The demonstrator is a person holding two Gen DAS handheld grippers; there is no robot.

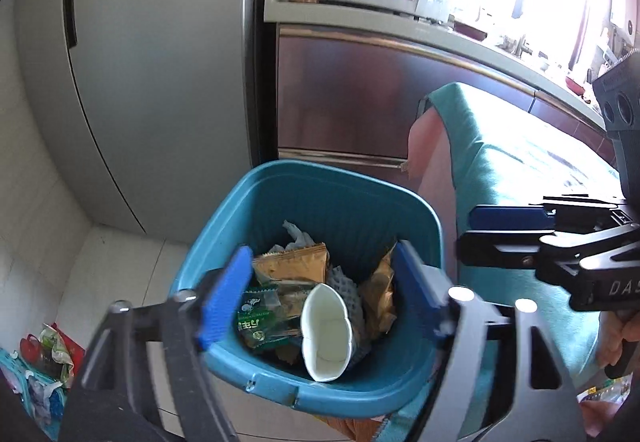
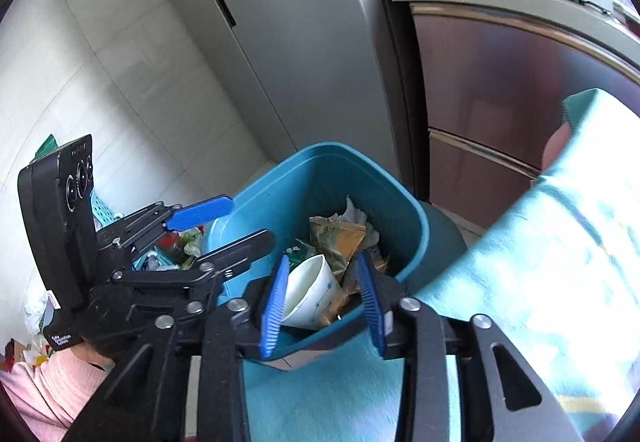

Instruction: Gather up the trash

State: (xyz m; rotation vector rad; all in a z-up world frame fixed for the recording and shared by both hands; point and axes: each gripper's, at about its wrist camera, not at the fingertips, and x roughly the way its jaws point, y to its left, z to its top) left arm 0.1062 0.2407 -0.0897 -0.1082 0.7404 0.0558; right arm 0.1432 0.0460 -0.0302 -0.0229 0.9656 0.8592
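Now, my left gripper [image 1: 320, 298]: jaws spread wide above the blue bin [image 1: 280, 178], with nothing between the pads.
My right gripper [image 2: 324, 302]: jaws partly apart over the near rim of the bin, gripping nothing; the cup seen between them lies below in the bin.
Trash collected: a white paper cup [image 1: 326, 330], a tan snack wrapper [image 1: 292, 262], a green packet [image 1: 260, 318] and some crumpled paper lie inside the bin, heaped loosely.
Trash outstanding: more wrappers and plastic scraps [image 1: 52, 354] lie on the floor to the left of the bin, well apart from it.
How it handles: I judge all of this light and soft; the cup is thin and crushes easily, so I would pinch its rim or wall gently. Foil wrappers are slippery and crinkly, best taken at a flat corner or seam.
Surroundings: a teal cloth [image 1: 520, 170] covers the surface beside the bin, with a grey fridge [image 1: 160, 62] behind it.
Writing: the green packet carries white print I cannot read; the right gripper's body shows "DAS" in the left wrist view.
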